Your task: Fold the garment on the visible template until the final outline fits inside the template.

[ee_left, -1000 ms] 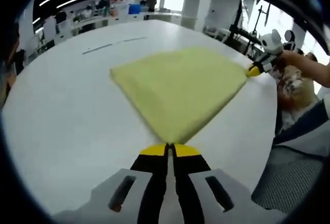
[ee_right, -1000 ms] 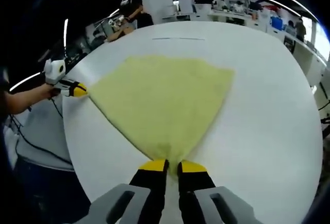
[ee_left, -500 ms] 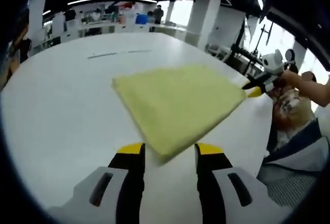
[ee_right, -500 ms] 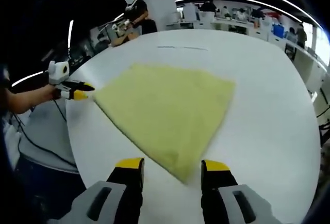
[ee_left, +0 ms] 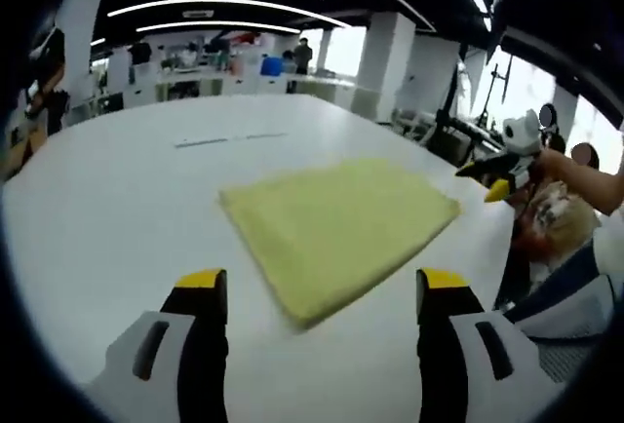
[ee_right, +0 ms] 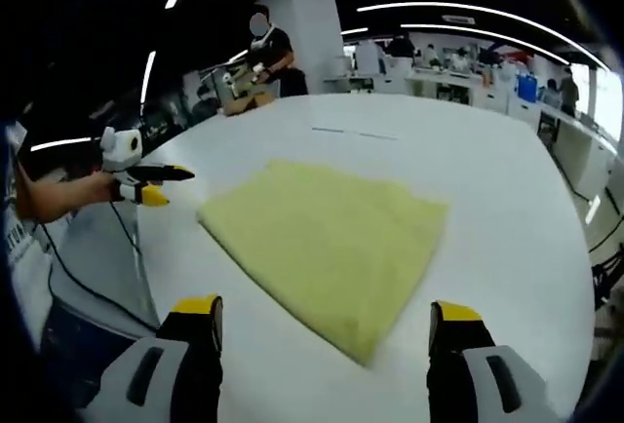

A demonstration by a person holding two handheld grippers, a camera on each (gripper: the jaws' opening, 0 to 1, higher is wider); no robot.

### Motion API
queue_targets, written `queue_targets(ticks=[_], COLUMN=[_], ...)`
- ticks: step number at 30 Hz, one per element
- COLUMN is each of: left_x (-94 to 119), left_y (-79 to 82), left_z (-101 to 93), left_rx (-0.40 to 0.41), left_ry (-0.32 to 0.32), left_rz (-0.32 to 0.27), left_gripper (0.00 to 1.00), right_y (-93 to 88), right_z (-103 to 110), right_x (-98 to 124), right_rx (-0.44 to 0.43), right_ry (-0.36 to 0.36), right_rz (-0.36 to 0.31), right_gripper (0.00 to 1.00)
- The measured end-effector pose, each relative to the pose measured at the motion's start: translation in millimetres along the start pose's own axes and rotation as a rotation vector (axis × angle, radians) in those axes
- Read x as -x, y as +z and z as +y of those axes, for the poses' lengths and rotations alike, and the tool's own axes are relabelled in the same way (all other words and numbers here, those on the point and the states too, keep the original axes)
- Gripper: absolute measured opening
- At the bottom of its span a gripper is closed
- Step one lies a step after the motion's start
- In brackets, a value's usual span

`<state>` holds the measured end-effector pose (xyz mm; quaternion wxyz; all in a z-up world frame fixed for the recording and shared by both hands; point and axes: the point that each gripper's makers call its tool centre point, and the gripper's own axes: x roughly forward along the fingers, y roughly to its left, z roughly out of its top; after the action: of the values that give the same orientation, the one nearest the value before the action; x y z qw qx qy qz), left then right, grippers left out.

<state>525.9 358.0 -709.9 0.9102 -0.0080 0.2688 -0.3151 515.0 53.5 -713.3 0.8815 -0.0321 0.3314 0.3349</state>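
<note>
A folded yellow garment [ee_left: 336,223] lies flat on the round white table [ee_left: 117,218], four-sided with one corner toward each camera. My left gripper [ee_left: 322,287] hangs open just short of the near corner, jaws wide apart and holding nothing. In the right gripper view the same garment [ee_right: 327,243] lies ahead of my right gripper [ee_right: 327,311], which is also wide open and free of the cloth. The right gripper [ee_left: 499,175] shows beyond the cloth's right corner. The left gripper [ee_right: 146,186] shows off its left corner.
A thin dark line [ee_left: 219,140] is marked on the table behind the garment, also seen as a line [ee_right: 356,134]. The table edge [ee_right: 146,277] runs close at the left. A person [ee_right: 268,48] stands far back among desks. A hand [ee_left: 585,174] holds the right gripper.
Both grippers have opened, let go of the garment's corners and drawn back from it. The cloth now rests flat on the table.
</note>
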Motion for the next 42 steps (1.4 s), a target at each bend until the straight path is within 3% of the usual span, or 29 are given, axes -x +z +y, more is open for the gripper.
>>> queue_targets(ticks=[7,10,13,18,22,28,42], left_x=[14.6,20.1,25.2,31.3,33.3,38.3,44.2], left_y=[10.7,15.2,17.5,14.7,9.3,10.9,-5.1], left_z=[-5.9,-7.0,-4.3,-3.3,-2.7,-1.2,-4.0], left_rx=[-0.04,-0.046,-0.031,-0.012,-0.062,-0.023,-0.049], left_ry=[0.029,0.032,0.037,0.037,0.05,0.066,0.077], left_rz=[-0.02,-0.035,-0.057,-0.06,-0.027,-0.069,-0.018], left_gripper=[0.9,0.95,0.99,0.99,0.99,0.99,0.98], right_y=[4.9,10.9,9.3,13.5,16.7,18.4,9.2], right_z=[13.1,18.4,19.3,26.5,26.9,29.8,29.9], right_x=[14.4,21.2,25.8,34.9,39.8,41.7,40.0], right_rx=[0.027,0.063,0.086,0.081,0.093,0.095,0.093], right_ry=[-0.001,-0.001,-0.025,-0.023,-0.039,-0.04,-0.058], right_rz=[-0.023,-0.062,-0.06,-0.101,-0.122,-0.135,-0.106], right_gripper=[0.98,0.99,0.99,0.99,0.99,0.99,0.96])
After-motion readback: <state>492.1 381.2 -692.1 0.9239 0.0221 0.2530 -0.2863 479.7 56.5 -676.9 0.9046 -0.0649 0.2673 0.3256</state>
